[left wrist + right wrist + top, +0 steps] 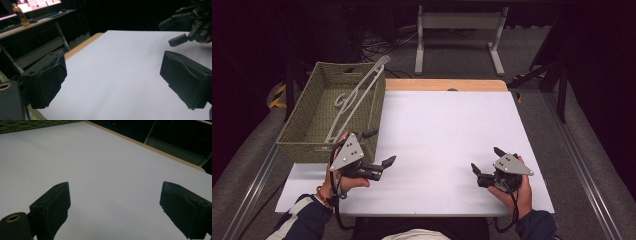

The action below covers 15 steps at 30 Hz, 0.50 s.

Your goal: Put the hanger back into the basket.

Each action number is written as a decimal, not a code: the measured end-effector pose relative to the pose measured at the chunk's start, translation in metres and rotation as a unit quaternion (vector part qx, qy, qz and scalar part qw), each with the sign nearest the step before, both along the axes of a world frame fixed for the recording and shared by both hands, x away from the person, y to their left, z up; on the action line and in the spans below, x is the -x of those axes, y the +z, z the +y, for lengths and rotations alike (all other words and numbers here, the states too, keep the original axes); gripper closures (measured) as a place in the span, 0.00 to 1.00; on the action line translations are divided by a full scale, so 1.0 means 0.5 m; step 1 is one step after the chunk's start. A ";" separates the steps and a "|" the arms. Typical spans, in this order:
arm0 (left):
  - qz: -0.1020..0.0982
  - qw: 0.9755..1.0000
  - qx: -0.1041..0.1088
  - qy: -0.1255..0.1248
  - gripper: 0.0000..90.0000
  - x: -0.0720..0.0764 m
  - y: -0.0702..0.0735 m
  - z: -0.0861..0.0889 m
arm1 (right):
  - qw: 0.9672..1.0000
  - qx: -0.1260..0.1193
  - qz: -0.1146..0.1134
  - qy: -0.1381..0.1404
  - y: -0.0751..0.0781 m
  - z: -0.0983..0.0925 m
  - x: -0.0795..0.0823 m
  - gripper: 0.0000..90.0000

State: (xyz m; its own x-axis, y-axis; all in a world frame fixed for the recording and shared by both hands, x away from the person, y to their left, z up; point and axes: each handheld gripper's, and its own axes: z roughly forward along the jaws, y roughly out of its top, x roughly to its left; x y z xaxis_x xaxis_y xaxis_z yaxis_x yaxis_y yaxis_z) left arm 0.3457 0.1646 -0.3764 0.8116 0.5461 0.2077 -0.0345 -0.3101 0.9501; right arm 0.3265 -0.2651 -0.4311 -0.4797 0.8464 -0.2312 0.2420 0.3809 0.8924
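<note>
Looks done: the hangers lie in the basket at the table's left, and your left gripper and right gripper both hover wide open, empty.

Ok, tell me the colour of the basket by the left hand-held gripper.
Olive green woven basket, holding pale grey hangers; the high view shows it best.

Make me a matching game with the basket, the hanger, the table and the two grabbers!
Things:
1. basket
2. hanger
3. left gripper
4. table

Descriptions:
A. white, leaning inside the basket
B. green and woven, at the table's left edge
C. open, holding nothing, next to the basket
D. white top with a wooden far edge

Pairs: 1-B, 2-A, 3-C, 4-D

The right gripper is open too.
</note>
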 end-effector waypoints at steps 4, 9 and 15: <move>0.013 1.000 -0.013 0.003 0.08 0.013 -0.029 0.007 | 1.000 0.001 -0.007 0.006 0.002 0.001 0.001 0.11; 0.019 0.999 -0.034 0.011 0.08 0.034 -0.059 0.021 | 1.000 -0.001 -0.015 0.016 0.007 0.004 0.008 0.11; 0.049 0.997 -0.041 0.034 0.06 0.043 -0.102 0.054 | 0.999 -0.010 -0.016 0.027 0.010 0.006 0.013 0.10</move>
